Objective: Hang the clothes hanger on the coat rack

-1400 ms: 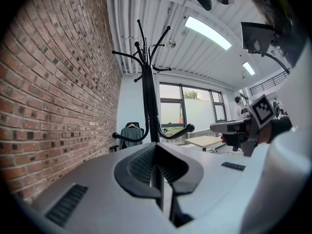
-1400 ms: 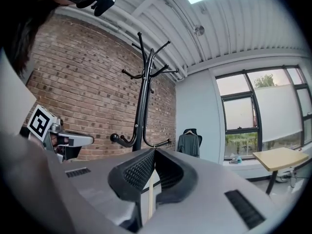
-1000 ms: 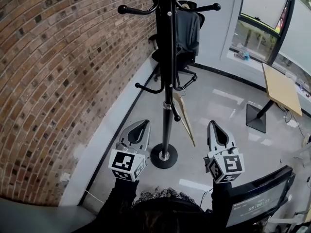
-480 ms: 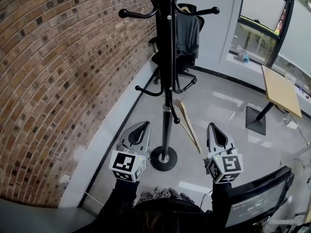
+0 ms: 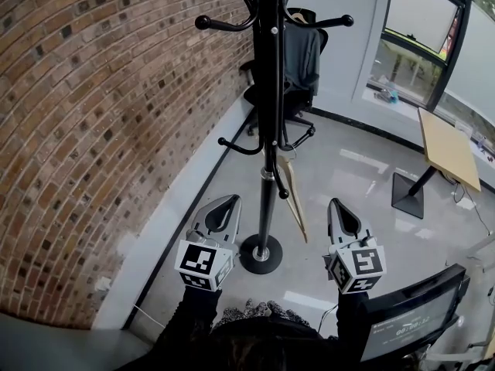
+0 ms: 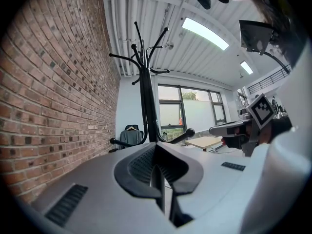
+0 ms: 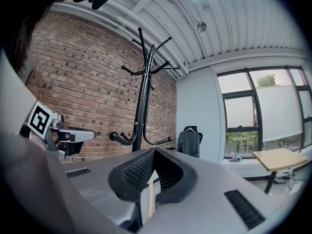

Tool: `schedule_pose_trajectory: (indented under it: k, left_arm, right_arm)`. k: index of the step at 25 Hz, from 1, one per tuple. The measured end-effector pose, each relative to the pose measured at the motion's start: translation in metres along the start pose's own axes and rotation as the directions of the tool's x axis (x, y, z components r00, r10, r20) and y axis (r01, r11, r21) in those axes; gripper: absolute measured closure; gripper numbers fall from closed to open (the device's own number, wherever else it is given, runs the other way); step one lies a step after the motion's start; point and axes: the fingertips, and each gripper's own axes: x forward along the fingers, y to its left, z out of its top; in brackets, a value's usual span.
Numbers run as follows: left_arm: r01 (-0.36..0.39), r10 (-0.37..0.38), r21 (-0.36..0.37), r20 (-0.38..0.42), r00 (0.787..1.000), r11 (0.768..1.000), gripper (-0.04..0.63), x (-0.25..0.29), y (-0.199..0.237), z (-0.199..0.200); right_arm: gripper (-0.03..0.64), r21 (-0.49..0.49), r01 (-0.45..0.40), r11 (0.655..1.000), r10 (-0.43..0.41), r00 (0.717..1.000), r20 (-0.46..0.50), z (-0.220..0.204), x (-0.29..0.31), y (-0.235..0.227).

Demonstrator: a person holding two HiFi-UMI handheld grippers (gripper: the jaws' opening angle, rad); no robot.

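Note:
The black coat rack (image 5: 267, 130) stands on its round base between my two grippers. A pale wooden hanger (image 5: 293, 195) hangs by its metal hook from a lower arm of the rack, tilted, with its lower end near the floor side. My left gripper (image 5: 230, 198) is shut and empty, left of the pole. My right gripper (image 5: 337, 202) is shut and empty, to the right of the hanger and apart from it. In the left gripper view the rack (image 6: 145, 96) rises ahead. In the right gripper view a thin strip of the hanger (image 7: 150, 199) shows through the slit of the jaws.
A brick wall (image 5: 100, 114) runs along the left. Behind the rack, an office chair with a dark jacket (image 5: 302, 52) stands near the corner. A wooden table (image 5: 445, 141) on a black foot is at the right. A monitor (image 5: 410, 319) sits at the lower right.
The hanger has swung a little on its hook, its lower end going right and then back left. Both grippers have stayed low and shut.

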Motion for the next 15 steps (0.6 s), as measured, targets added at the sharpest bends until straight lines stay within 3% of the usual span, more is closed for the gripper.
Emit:
schedule_pose_trajectory:
  k: [15]
  left_arm:
    - [-0.003, 0.003, 0.0, -0.003, 1.0, 1.0, 0.589, -0.0004, -0.0035, 0.0003]
  right_arm:
    - [0.607, 0.012, 0.001, 1.0, -0.001, 1.0, 0.005, 0.002, -0.0023, -0.0054]
